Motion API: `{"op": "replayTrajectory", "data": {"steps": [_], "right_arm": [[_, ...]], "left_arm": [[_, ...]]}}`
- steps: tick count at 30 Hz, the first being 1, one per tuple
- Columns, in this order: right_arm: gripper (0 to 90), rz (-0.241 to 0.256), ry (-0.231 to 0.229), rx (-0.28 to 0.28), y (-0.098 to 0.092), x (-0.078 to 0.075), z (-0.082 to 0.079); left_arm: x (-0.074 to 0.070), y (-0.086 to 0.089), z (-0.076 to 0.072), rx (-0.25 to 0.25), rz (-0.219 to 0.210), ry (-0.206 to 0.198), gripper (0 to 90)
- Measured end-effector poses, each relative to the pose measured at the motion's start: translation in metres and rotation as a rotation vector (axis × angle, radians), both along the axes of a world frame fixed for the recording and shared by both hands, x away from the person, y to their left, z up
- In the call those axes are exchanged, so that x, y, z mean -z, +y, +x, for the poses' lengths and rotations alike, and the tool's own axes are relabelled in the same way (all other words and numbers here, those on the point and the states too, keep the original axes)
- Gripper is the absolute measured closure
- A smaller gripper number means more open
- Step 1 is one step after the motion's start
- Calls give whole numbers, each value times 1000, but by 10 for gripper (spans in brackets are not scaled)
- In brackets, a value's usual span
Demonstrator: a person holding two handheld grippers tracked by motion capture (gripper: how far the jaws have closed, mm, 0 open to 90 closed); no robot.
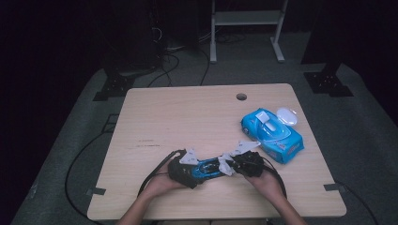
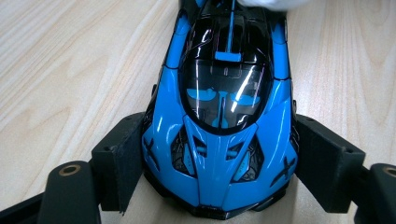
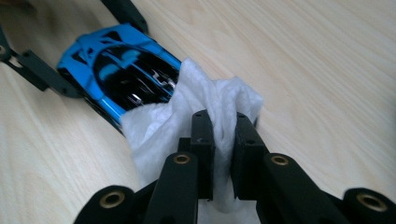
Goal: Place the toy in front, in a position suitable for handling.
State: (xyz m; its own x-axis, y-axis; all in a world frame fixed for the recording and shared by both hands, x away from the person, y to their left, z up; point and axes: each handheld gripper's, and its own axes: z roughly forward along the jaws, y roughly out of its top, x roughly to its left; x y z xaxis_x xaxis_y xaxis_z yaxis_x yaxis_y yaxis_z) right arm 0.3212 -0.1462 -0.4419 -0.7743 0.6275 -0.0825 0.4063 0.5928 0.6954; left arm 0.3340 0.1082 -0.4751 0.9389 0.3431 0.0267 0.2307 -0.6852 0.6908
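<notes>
We can read no text, brand or number anywhere. The blue wipes pack (image 1: 272,135), lying on the table (image 1: 187,117) well to the right of the blue toy car (image 1: 210,168), carries lighter printing on its wrapper, but we cannot make out a single letter of it. Left of the car and a little farther back, a faint dark marking (image 1: 146,143) runs across the tabletop in two short lines; it is too small for us to read. On the car itself, in the left gripper view, we see only two dark X-shaped marks (image 2: 152,151) on the front corners, no lettering or badge.
</notes>
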Motion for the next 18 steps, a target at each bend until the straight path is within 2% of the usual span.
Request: {"op": "replayTrajectory", "data": {"steps": [2, 3, 7, 8, 10, 13, 18], "right_arm": [[807, -1, -2, 5, -1, -1, -1], [807, -32, -33, 7, 0, -3, -3], [801, -61, -73, -2, 5, -7, -7], [735, -69, -77, -7, 8, -6, -9], [698, -74, -79, -11, 10, -6, -9], [612, -40, -88, -19, 5, -12, -10], [595, 24, -117, -39, -4, -19, -16]], "left_arm": [[0, -1, 0, -2, 0, -2, 236], [0, -1, -1, -5, -1, -2, 236], [0, -1, -1, -5, -2, 1, 235], [0, -1, -1, -7, -3, 3, 235], [0, -1, -1, -7, -3, 3, 235], [0, 0, -1, -3, 0, 1, 235], [0, 0, -1, -4, 2, 4, 236]]}}
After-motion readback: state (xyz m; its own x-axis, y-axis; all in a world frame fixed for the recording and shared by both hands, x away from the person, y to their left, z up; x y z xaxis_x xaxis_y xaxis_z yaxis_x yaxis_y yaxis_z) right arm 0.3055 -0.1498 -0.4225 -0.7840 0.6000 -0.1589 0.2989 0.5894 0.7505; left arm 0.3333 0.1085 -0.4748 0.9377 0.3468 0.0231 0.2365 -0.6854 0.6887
